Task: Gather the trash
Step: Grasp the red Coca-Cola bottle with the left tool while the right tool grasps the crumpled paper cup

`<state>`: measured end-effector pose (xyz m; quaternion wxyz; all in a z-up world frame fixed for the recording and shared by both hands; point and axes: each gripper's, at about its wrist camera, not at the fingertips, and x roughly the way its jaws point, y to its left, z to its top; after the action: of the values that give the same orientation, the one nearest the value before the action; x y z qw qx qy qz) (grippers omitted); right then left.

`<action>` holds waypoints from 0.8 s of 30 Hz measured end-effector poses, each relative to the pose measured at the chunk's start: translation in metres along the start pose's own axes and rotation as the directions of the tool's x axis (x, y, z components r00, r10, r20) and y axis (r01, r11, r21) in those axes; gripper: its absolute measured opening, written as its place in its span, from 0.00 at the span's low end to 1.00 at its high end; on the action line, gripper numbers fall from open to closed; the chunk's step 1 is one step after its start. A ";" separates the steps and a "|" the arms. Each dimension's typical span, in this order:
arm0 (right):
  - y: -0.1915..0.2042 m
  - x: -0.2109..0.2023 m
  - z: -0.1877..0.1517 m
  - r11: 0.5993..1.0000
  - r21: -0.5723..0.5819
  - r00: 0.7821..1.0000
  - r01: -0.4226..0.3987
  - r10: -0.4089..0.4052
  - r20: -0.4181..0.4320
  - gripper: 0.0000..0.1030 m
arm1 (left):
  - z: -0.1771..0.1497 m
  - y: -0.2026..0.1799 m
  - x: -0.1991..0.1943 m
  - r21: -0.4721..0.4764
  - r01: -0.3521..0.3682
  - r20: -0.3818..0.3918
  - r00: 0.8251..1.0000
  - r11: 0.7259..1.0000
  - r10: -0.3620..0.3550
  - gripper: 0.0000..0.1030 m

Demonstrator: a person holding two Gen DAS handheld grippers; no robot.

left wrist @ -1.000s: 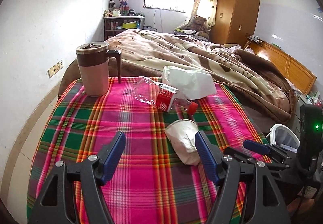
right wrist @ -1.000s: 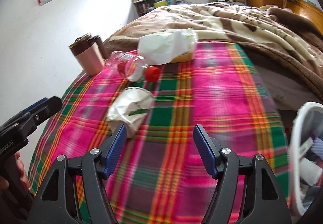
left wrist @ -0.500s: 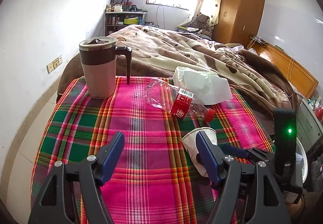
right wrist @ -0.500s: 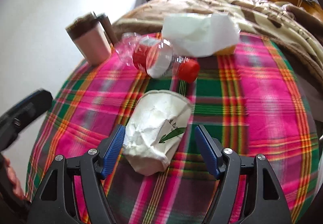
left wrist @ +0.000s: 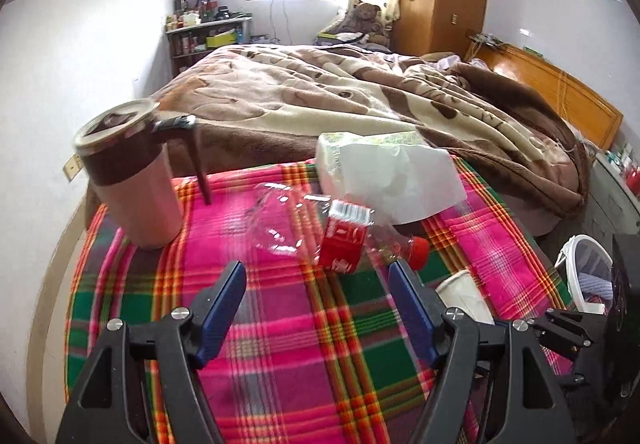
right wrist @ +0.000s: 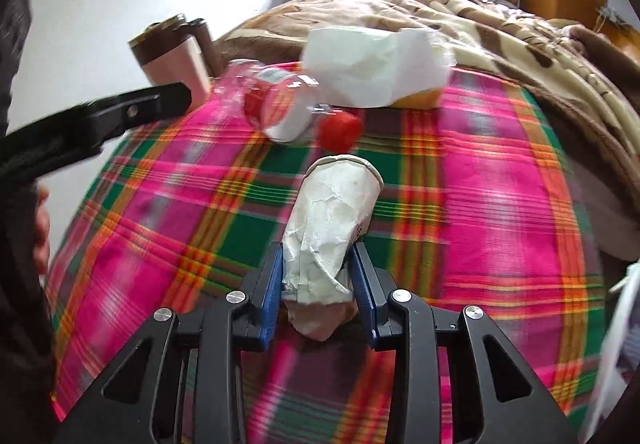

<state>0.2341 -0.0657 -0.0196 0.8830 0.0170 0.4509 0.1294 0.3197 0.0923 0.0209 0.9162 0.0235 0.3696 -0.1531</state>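
A crumpled white paper cup (right wrist: pixel 332 228) lies on the plaid tablecloth, and my right gripper (right wrist: pixel 318 256) is shut on its lower end. The cup also shows in the left wrist view (left wrist: pixel 464 298). An empty clear plastic bottle (left wrist: pixel 320 232) with a red label and red cap lies just beyond my open left gripper (left wrist: pixel 318 280); it also shows in the right wrist view (right wrist: pixel 280 103). A white tissue pack (left wrist: pixel 384 175) lies behind the bottle.
A pink and brown lidded mug (left wrist: pixel 132 175) stands at the far left of the table (left wrist: pixel 280 324). A white trash basket (left wrist: pixel 590 274) sits on the floor to the right. The bed with a brown blanket (left wrist: pixel 360 99) lies beyond the table.
My right gripper has moved in around the paper cup and shut on it. My left gripper has moved forward toward the bottle, staying open.
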 end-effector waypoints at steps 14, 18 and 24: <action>-0.027 -0.007 -0.007 0.998 0.056 0.999 -0.036 0.035 0.020 0.33 | 0.046 -0.011 0.061 0.140 0.047 -0.045 0.998 0.989 -0.041 0.73; -0.034 -0.007 -0.009 0.996 0.067 0.998 -0.055 0.054 0.027 0.33 | 0.049 -0.012 0.077 0.163 0.068 -0.070 0.996 0.984 -0.057 0.73; -0.037 -0.008 -0.011 0.995 0.075 0.998 -0.066 0.064 0.029 0.33 | 0.036 -0.009 0.084 0.158 0.086 -0.129 0.989 0.984 -0.066 0.73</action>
<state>0.2290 -0.1041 -0.0251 0.8830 0.0668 0.4428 0.1406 0.3978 0.0558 -0.0097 0.8801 0.0936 0.4122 -0.2162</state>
